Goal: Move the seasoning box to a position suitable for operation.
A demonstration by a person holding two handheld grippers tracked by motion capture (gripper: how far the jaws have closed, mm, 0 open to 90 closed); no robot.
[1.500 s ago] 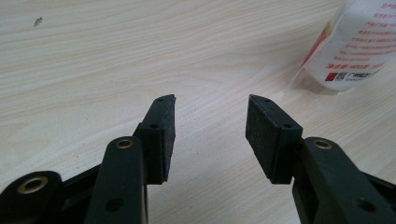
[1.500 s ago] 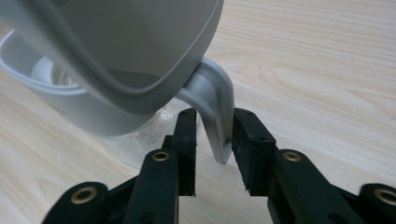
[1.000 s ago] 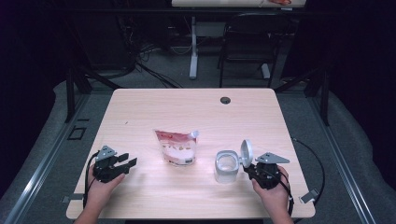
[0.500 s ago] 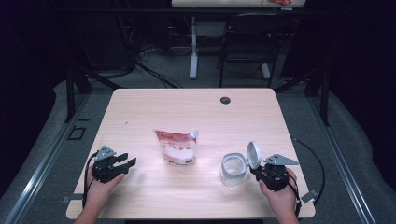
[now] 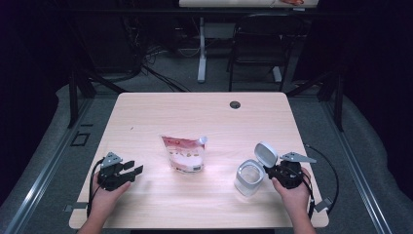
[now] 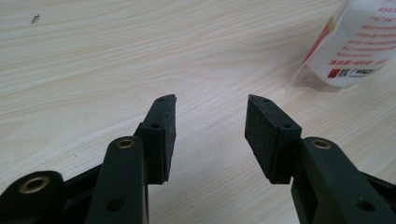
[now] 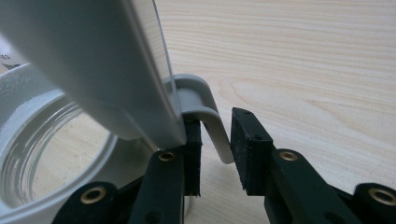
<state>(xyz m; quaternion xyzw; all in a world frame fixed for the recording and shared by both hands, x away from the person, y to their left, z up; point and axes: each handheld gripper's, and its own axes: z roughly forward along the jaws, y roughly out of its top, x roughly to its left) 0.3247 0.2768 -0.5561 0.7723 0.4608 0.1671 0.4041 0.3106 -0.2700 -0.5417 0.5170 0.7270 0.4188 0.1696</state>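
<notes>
Since a second ago my right gripper [image 5: 271, 171] has slid the clear glass jar [image 5: 249, 178] rightward; its jaws have just been opening, the grey lid clasp [image 7: 211, 119] between them, seemingly loose. Hinged grey lid [image 5: 266, 154] stands up; the jar looks empty. Left gripper [image 5: 131, 171] rests open, near the pouch [image 5: 185, 153].

I see a pale wood-grain desk [image 5: 146, 117] with a small black round grommet [image 5: 235, 104]. The pouch [image 5: 185, 153] is white, with a red band at the top and red print on its face. The jar [image 5: 249, 176] is clear glass; its lid [image 5: 266, 154] and latch [image 7: 205, 112] are light grey. Both the left hand-held gripper [image 5: 134, 170] and the right hand-held gripper [image 7: 215, 140] are black, with brass-coloured rivets.
</notes>
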